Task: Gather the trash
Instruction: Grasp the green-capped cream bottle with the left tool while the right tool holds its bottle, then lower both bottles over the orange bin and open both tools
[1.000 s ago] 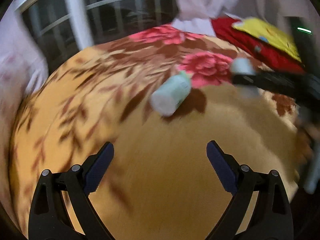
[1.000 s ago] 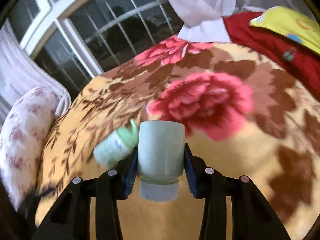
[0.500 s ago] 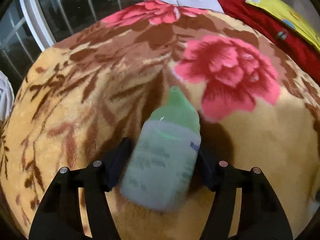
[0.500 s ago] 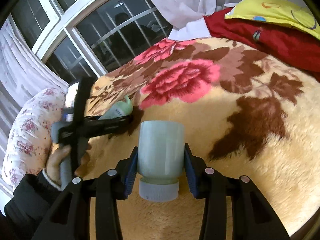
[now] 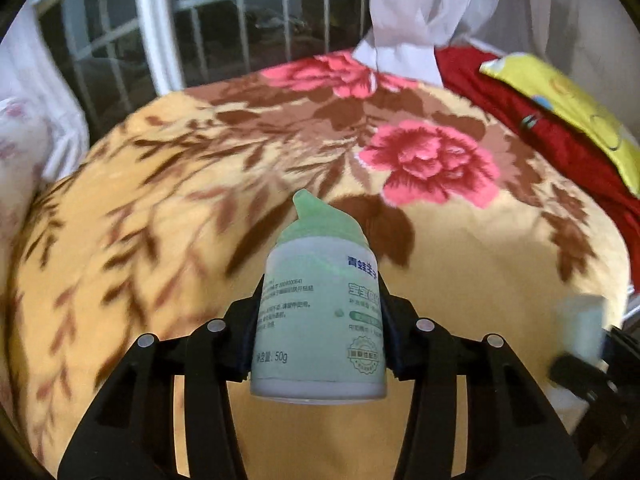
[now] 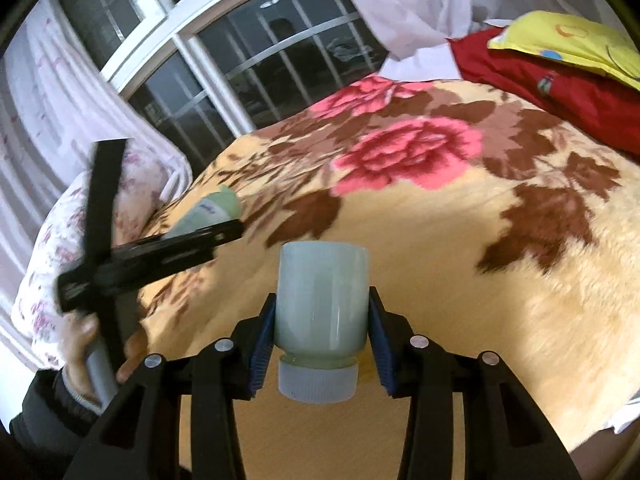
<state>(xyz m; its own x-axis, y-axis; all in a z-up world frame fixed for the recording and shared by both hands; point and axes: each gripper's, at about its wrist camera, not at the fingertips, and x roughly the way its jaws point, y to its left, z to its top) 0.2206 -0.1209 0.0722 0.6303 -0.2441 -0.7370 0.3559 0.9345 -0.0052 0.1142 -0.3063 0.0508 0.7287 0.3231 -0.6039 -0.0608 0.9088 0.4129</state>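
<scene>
Green-capped bottle between left fingers

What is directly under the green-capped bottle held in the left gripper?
The pale green plastic bottle with the green cap hangs over the yellow floral plush blanket, clamped in the left gripper. The blanket patch right behind the bottle is hidden by it.

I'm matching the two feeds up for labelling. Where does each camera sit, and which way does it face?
Left wrist: on the left gripper, looking down over its green-capped bottle across the floral blanket; only its fingers show.
Right wrist: on the right gripper, with its pale bottle; the person's left hand shows.
Shared: blanket, window, both bottles.
</scene>
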